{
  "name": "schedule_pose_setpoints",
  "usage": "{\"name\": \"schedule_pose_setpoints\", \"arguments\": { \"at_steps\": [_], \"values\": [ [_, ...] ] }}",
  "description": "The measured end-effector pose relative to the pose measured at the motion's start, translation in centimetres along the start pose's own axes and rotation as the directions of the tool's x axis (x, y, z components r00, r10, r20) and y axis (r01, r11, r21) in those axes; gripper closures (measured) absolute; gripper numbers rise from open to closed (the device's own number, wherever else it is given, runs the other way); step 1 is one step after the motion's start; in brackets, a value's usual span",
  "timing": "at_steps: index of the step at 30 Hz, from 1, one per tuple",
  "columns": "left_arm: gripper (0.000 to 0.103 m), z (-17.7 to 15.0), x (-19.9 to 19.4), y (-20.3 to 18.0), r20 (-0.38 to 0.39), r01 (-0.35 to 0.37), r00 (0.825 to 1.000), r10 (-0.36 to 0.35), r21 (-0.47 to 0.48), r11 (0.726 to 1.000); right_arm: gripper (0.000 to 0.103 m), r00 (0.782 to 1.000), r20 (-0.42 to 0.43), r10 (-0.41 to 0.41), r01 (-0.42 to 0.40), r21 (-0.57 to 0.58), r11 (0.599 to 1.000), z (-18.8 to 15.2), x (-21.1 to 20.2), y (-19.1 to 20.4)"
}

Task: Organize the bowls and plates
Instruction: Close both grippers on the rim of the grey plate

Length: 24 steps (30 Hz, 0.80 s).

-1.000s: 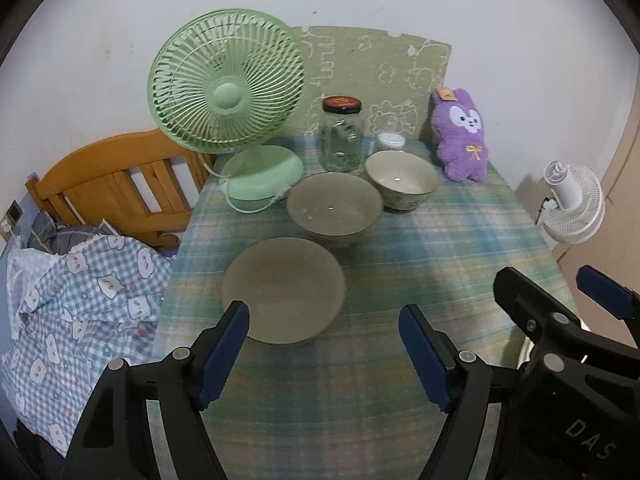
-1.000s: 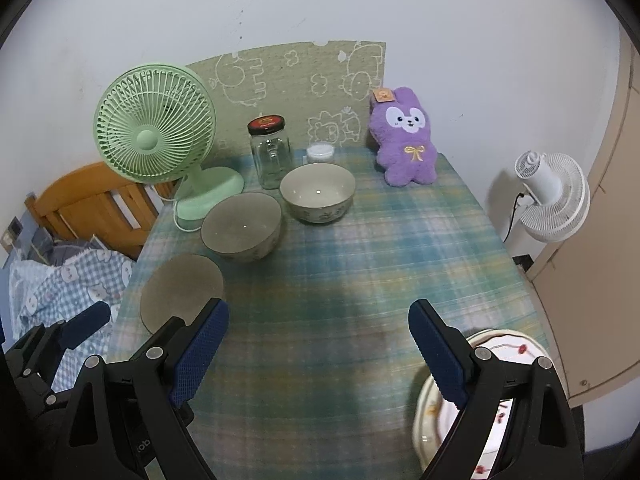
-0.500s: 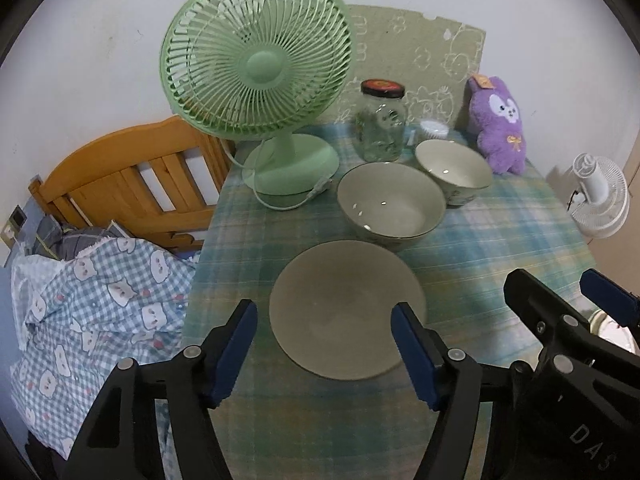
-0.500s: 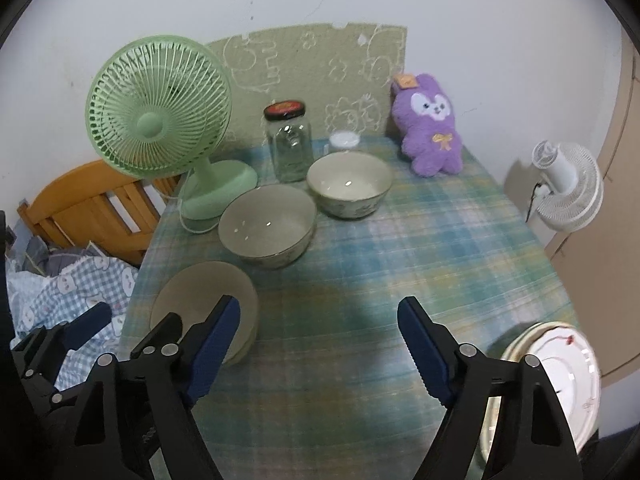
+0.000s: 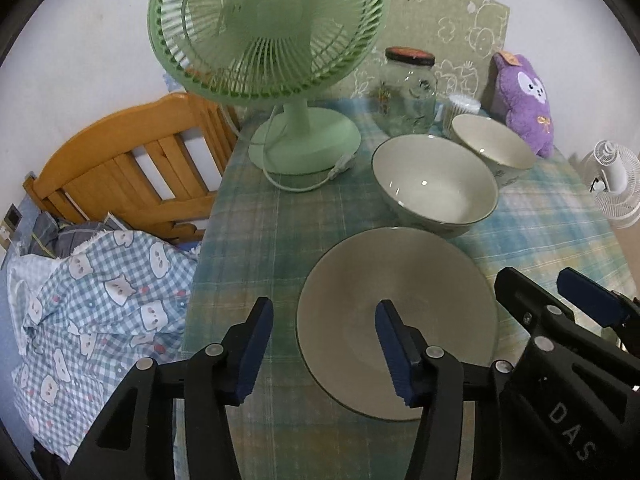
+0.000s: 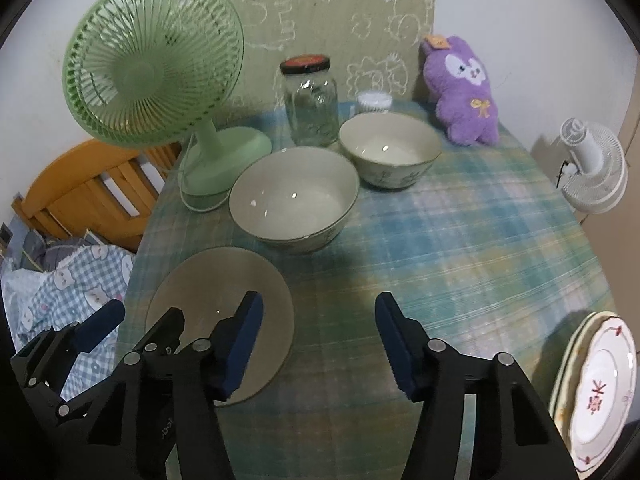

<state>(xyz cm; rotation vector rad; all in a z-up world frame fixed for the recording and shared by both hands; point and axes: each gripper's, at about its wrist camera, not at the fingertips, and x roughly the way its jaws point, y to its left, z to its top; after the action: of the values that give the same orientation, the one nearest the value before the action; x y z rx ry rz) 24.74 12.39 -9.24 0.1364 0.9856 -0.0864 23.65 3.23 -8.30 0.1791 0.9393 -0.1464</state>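
Just ahead at one o'clock of my left gripper (image 5: 322, 346), its empty, half-open jaws closing, lies the flat grey plate (image 5: 396, 320), its left rim between the fingertips, nearer than my right gripper (image 6: 318, 346).

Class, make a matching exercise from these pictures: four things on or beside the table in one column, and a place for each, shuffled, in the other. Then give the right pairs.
Things:
1. green fan
2. purple plush toy
3. flat grey plate
4. patterned white plate

Places:
A. far right corner, against the wall
B. near left, in front of the bigger bowl
C. near right edge of the table
D. far left, beside the glass jar

Pairs: 1-D, 2-A, 3-B, 4-C
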Motion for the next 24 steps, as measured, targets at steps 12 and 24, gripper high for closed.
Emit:
{"name": "schedule_pose_setpoints", "arguments": {
  "at_steps": [12,24],
  "values": [
    [0.062,0.1,3.0,0.7,-0.046,-0.011,0.999,0.012,0.008,1.0,0.066,0.998,-0.052,-0.02,0.019,-0.011,1.0,0.1,3.6,1.6],
    [0.071,-0.1,4.5,1.0,-0.095,0.018,0.995,-0.018,0.007,1.0,0.082,0.997,-0.073,-0.035,0.033,-0.029,0.999,0.3,4.8,2.2]
  ]
}}
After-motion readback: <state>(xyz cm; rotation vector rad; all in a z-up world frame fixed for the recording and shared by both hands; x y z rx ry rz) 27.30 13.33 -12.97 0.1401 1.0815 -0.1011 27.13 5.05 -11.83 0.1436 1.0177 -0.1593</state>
